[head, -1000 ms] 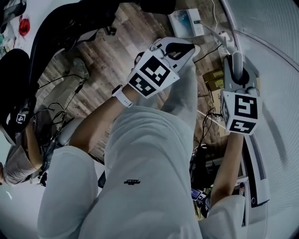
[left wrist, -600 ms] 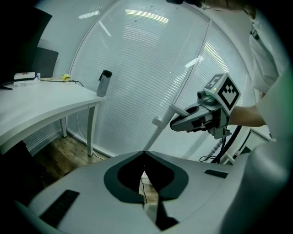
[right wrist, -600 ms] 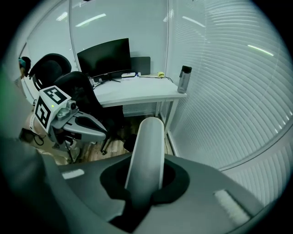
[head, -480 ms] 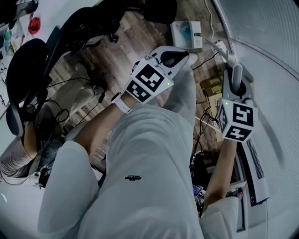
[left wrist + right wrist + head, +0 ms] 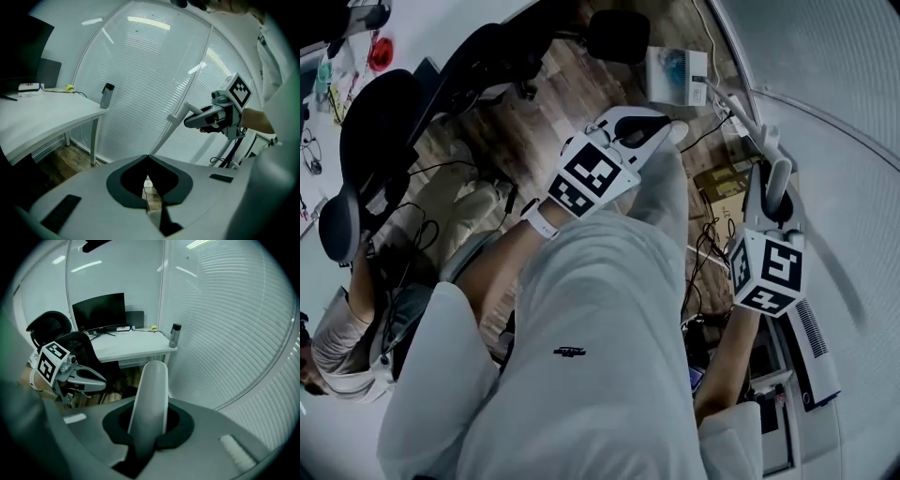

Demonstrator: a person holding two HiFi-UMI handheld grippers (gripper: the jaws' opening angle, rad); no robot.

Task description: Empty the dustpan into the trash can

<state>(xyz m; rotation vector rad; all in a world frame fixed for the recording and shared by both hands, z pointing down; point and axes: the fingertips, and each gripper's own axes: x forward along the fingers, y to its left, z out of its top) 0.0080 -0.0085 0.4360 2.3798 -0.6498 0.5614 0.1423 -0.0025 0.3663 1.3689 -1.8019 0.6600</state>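
Wood-plank flooring (image 5: 534, 103) lies below us. Our right gripper (image 5: 149, 425) is clamped on the pale grey dustpan handle (image 5: 151, 385); pan and trash can are unseen. Our left gripper (image 5: 148, 161) is closed, empty. Gripped at one end, the handle could swing and spill. Versus a second ago, more black office chair (image 5: 384, 122) shows.

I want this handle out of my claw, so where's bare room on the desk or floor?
The white desk is bare in front, between the monitor and the bottle. On the floor, the wood strip between the black chair and the white box is open. Crowded: cables beside the chairs at left, and boxes and cords at right.
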